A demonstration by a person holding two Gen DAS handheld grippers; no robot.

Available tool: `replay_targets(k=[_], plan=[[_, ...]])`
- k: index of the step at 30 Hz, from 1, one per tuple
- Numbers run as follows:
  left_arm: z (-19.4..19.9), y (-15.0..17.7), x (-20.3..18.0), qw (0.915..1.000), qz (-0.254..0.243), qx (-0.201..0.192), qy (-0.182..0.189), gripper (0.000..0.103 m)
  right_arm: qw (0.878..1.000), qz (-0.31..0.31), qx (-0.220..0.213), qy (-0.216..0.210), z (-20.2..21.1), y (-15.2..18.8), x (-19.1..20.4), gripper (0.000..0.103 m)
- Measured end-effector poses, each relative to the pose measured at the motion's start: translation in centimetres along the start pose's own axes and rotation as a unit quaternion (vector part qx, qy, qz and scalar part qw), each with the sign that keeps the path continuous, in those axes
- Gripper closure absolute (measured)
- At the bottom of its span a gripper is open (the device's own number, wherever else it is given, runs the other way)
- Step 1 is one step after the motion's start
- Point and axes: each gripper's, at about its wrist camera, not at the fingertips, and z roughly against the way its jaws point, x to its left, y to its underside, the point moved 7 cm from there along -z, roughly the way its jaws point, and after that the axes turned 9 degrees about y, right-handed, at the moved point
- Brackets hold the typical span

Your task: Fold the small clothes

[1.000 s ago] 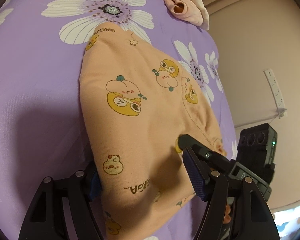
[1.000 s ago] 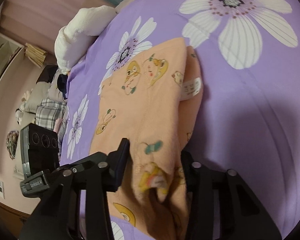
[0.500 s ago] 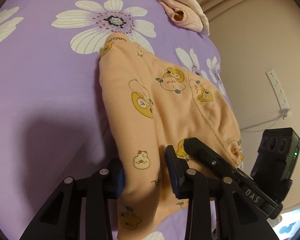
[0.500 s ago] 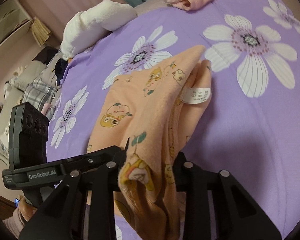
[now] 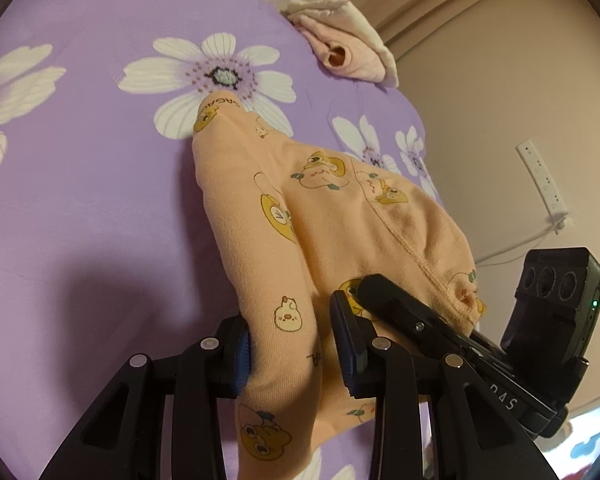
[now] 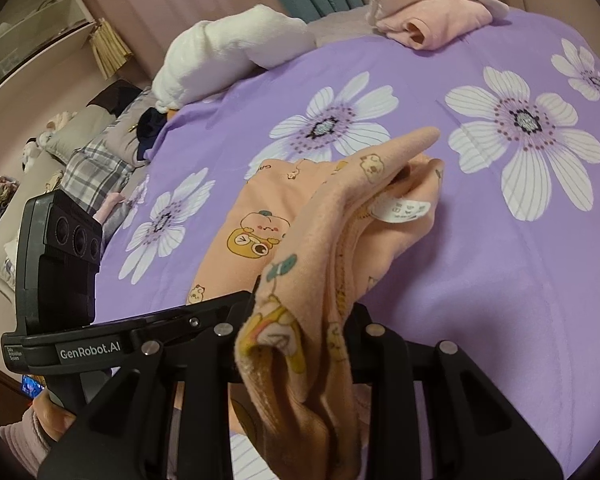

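My left gripper (image 5: pixel 290 354) has its jaws pinching a fold of the peach garment (image 5: pixel 300 208), and my right gripper (image 6: pixel 304 332) grips the same garment's bunched edge beside it. Beyond the garment lies the purple bedspread (image 5: pixel 80 200); farther past the garment sits a folded pink cloth (image 6: pixel 432 20)

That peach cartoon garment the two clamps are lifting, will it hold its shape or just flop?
Probably flop: the peach garment sags and bunches between the right gripper fingers, and its far end drags on the purple sheet. It looks light, thin knit, since the left gripper lifts a pinched fold. Likely not slippery; the weave seems soft.
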Motion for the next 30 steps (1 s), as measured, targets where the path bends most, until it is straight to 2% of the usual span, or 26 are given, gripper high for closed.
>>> replay_targets(k=[16,30], plan=[[5.9,-0.5,2.0,0.9986,0.002,-0.048,-0.022,0.069,0.998,0.049,-0.005,-0.039,-0.2,-0.3,6.1,0.074],[10.7,-1.0,6.5,0.9941,0.033,-0.090,-0.052,0.069,0.992,0.101,0.009,-0.071,-3.1,-0.5,12.6,0.074]])
